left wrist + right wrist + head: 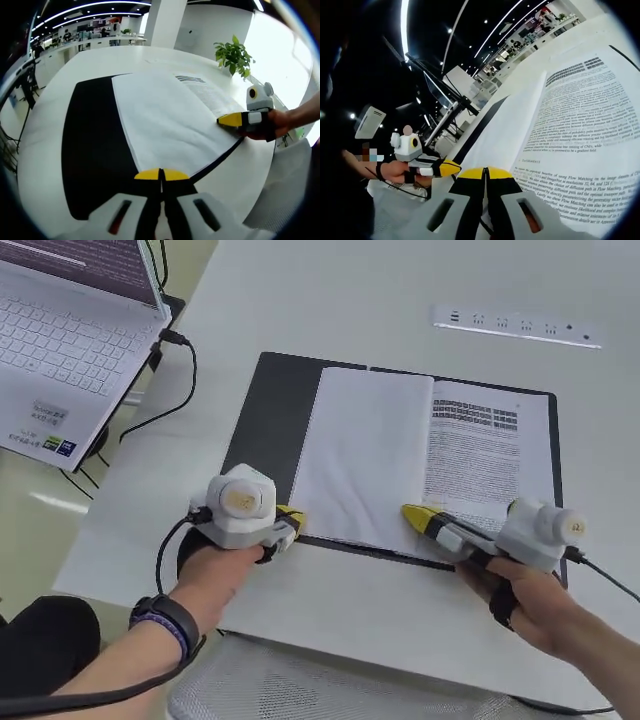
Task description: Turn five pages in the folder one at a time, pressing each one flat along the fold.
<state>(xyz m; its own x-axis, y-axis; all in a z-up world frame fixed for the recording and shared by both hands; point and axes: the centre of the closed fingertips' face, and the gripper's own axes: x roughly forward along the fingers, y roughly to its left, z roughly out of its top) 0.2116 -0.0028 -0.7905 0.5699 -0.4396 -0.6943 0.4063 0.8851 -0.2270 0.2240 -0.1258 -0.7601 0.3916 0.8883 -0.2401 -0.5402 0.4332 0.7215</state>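
Observation:
A black folder [262, 420] lies open on the white table. Its left side shows a blank white page [360, 455] and its right side a printed page [485, 450]. My left gripper [290, 523] is shut with nothing in it, its yellow tips at the near left corner of the blank page, over the black cover [95, 150]. My right gripper [412, 515] is shut too, its tips lying on the paper by the fold at the near edge. In the left gripper view my own tips [161, 174] point at the right gripper [225, 120]. In the right gripper view my tips [484, 173] rest on the printed page [580, 120].
An open white laptop [70, 330] sits at the far left, with a black cable [180, 380] running toward the folder. A white power strip [517, 326] lies at the far right. The table's near edge [330, 640] is just below both hands. A potted plant [234, 56] stands beyond the table.

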